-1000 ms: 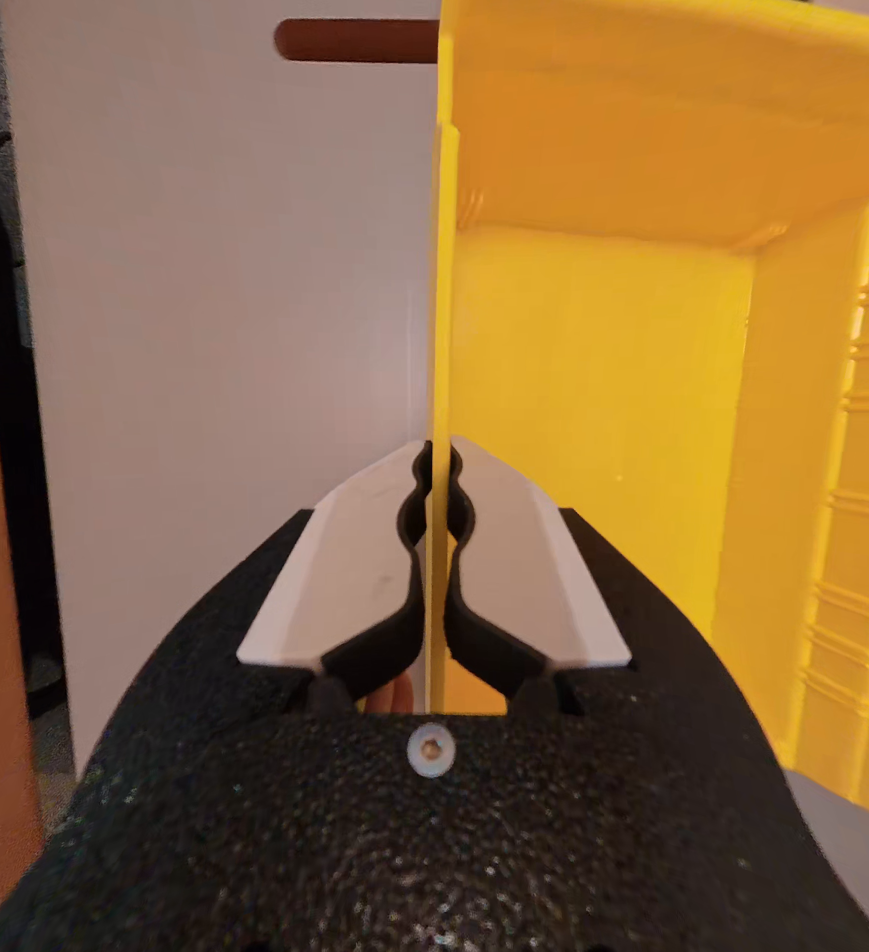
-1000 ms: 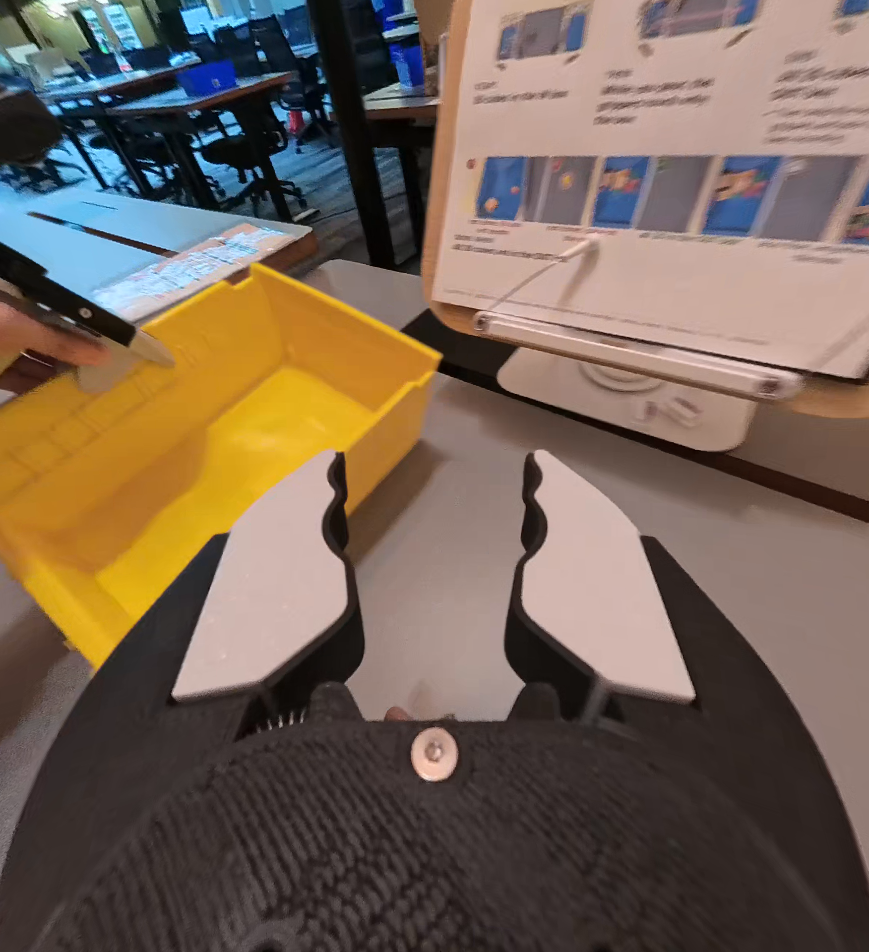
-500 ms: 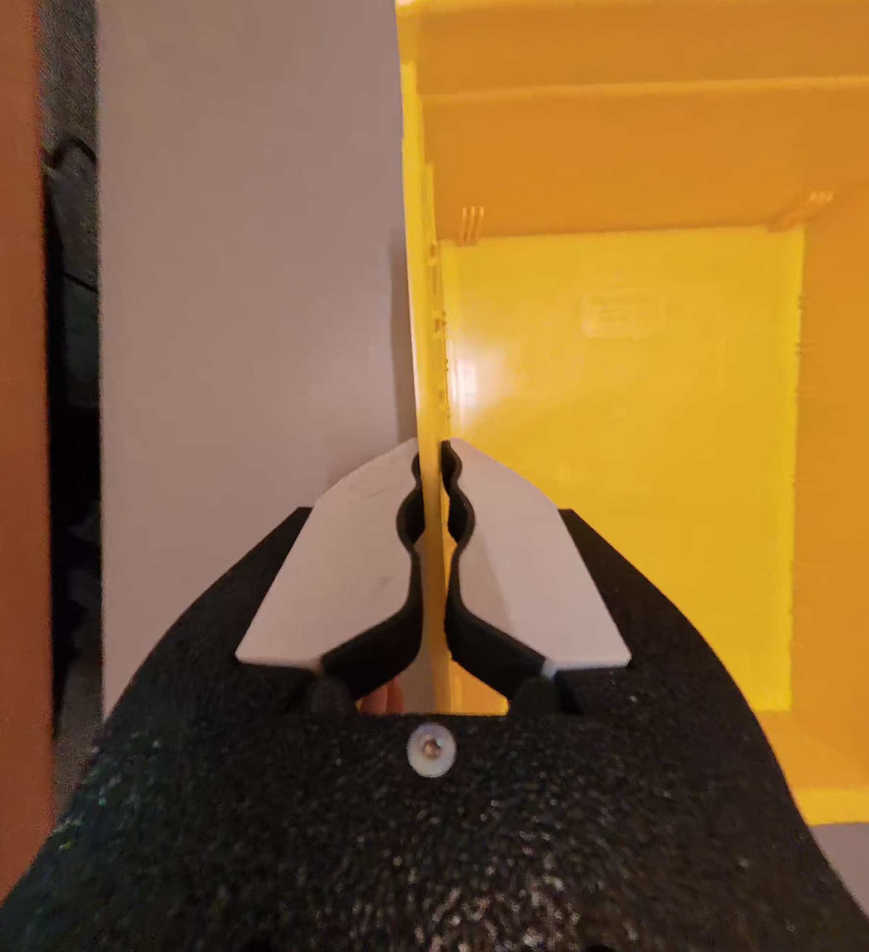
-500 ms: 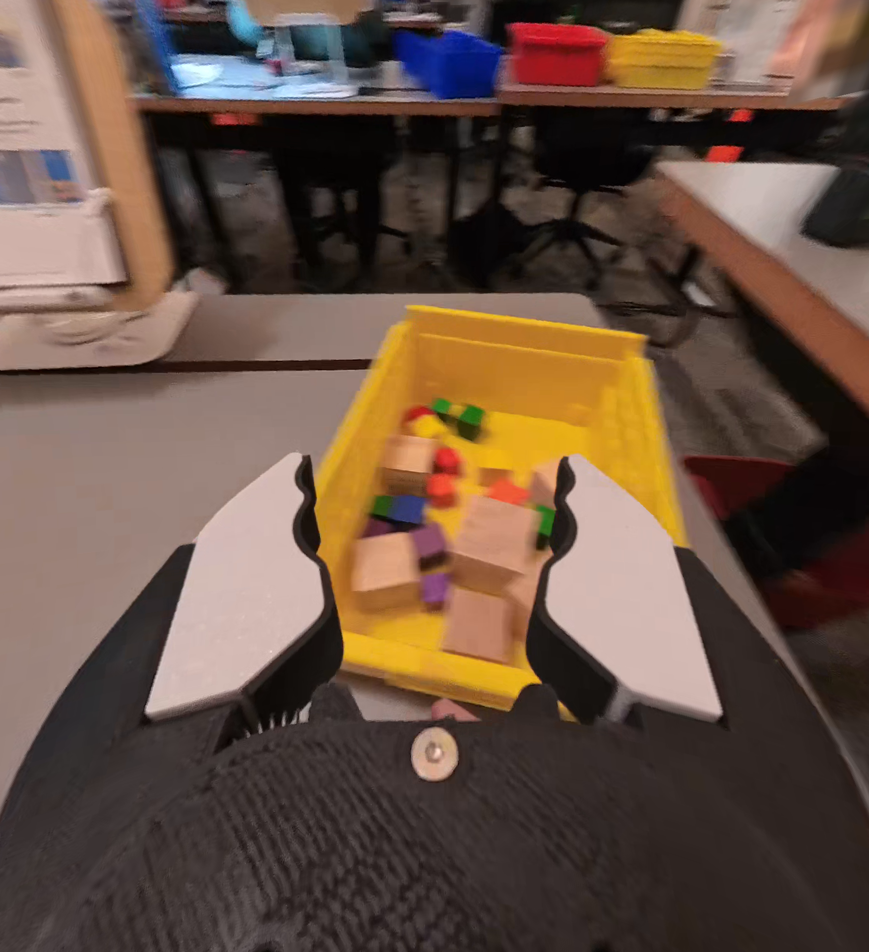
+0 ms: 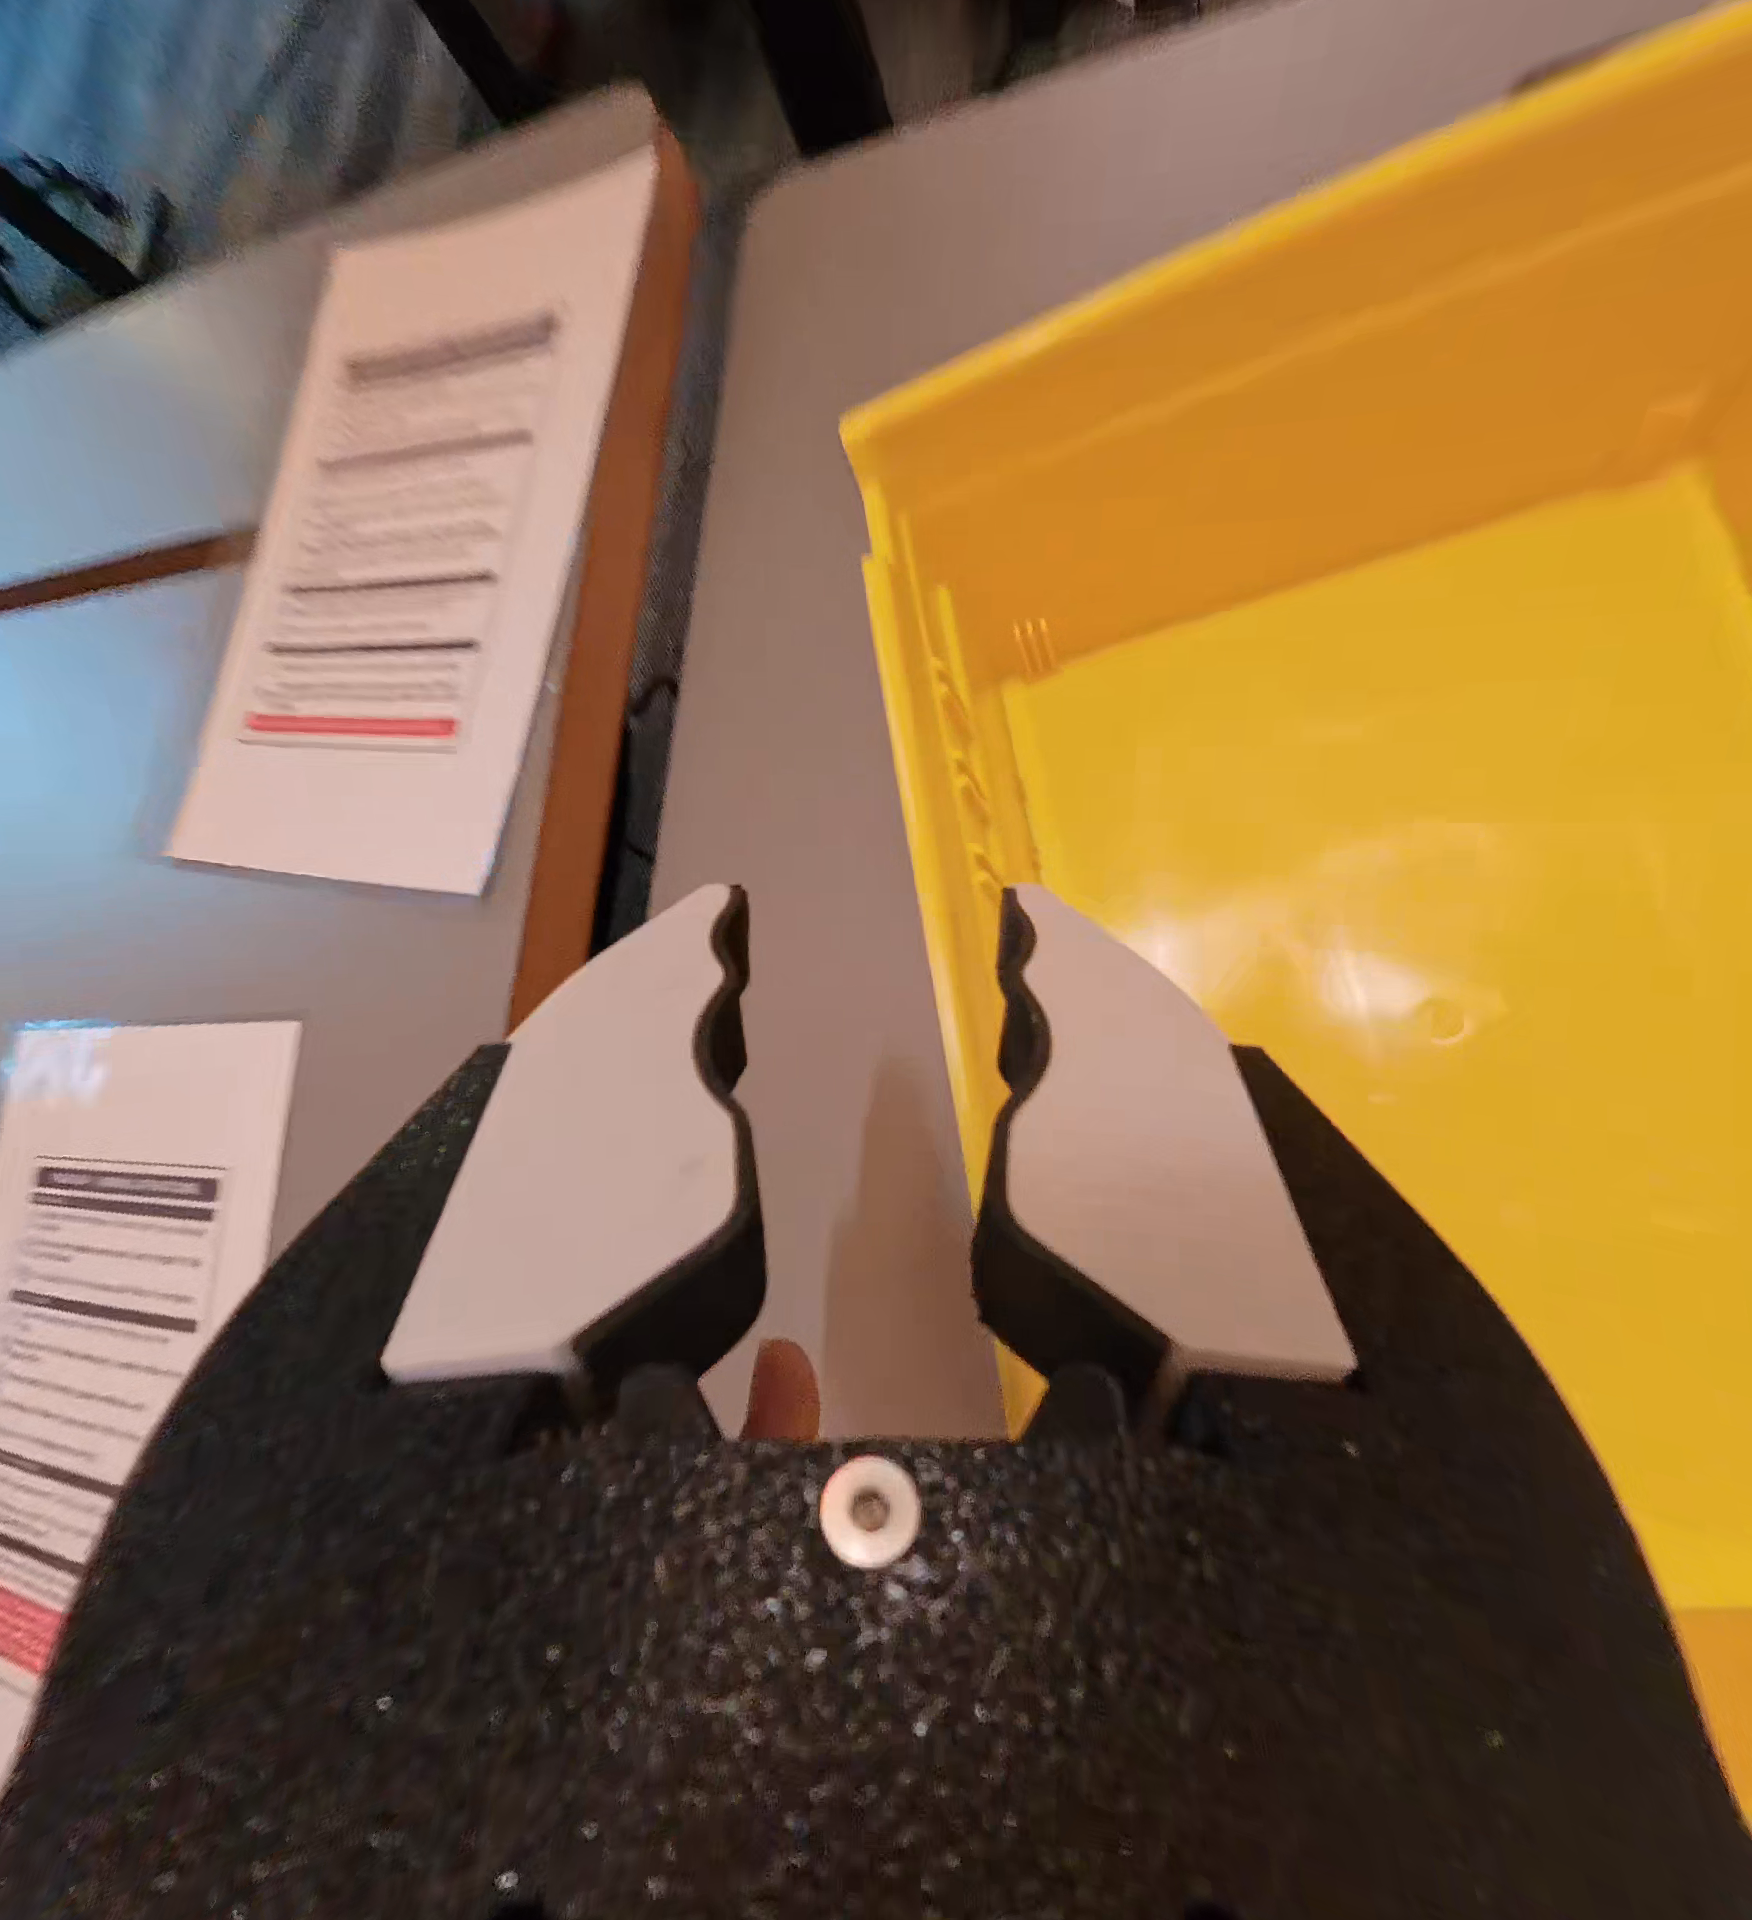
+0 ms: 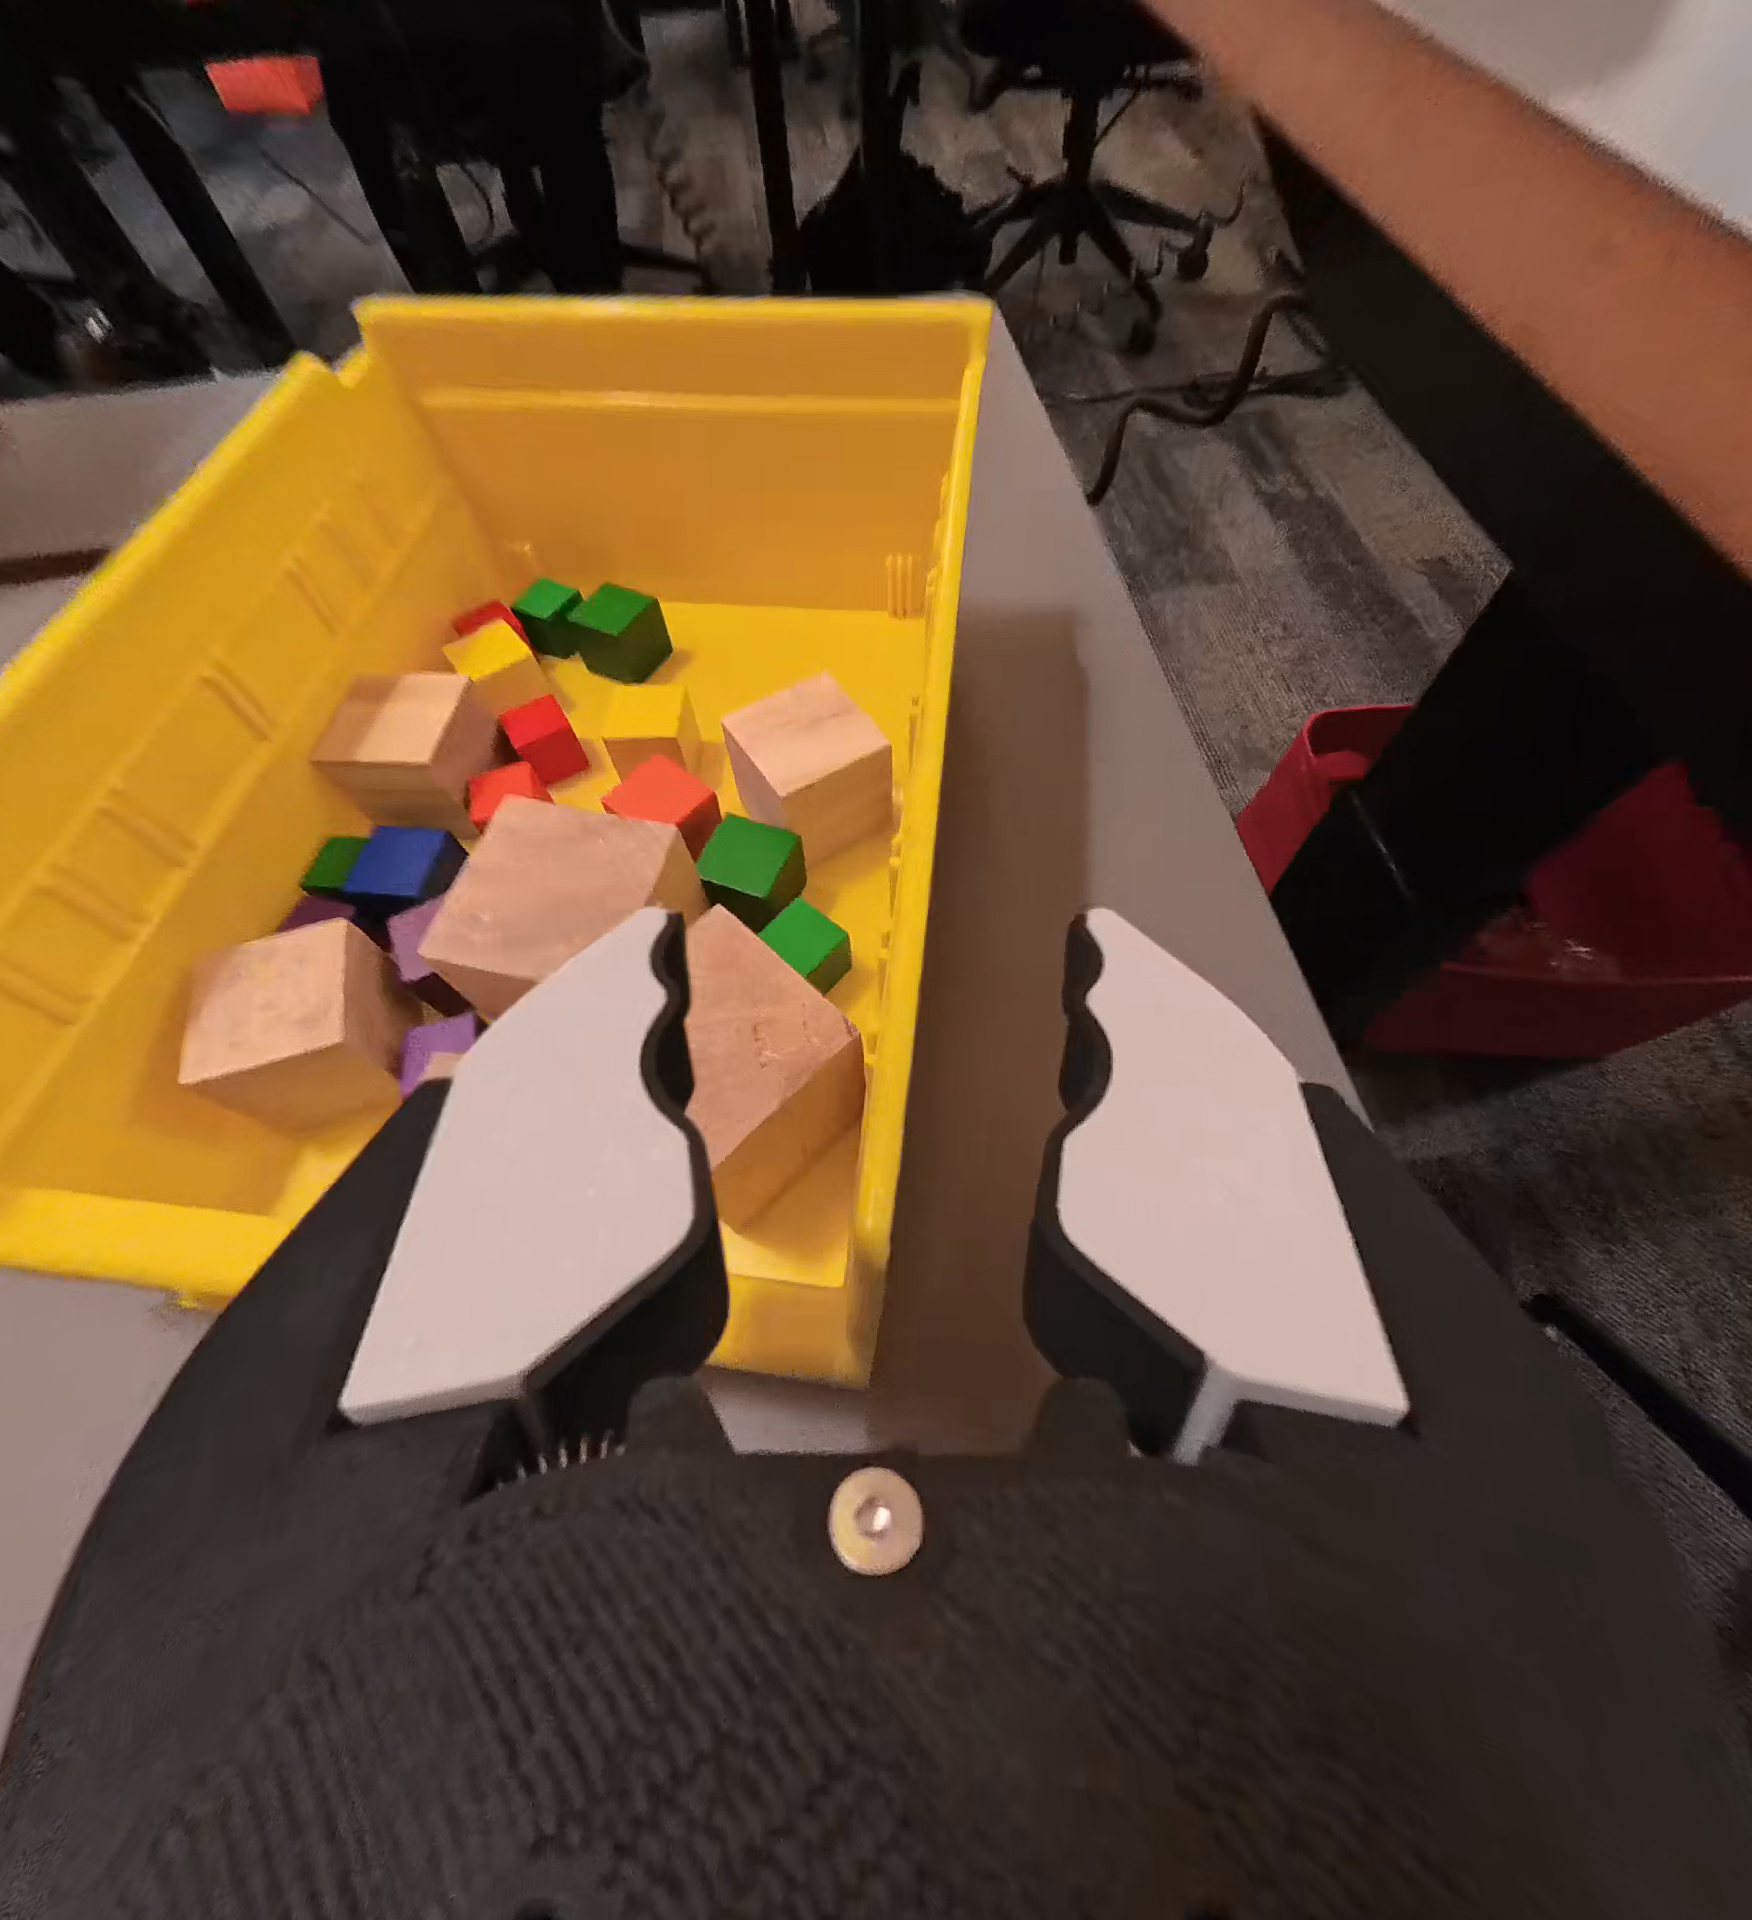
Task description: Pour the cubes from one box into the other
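While both tongs stay wide and hold nothing, the left gripper (image 5: 872,914) sits over the empty yellow box's (image 5: 1371,831) side wall. Over by the table edge (image 6: 1163,831), the right gripper (image 6: 877,945) spans the side wall of the full yellow box (image 6: 176,748), where the cubes (image 6: 560,894) lie.

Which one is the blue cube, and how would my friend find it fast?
Look in the right wrist view at the yellow box holding the cubes on the grey table. Along the left of the pile sits the blue cube, touching a small green cube and beside a big plain wooden block. It is the only blue cube there.
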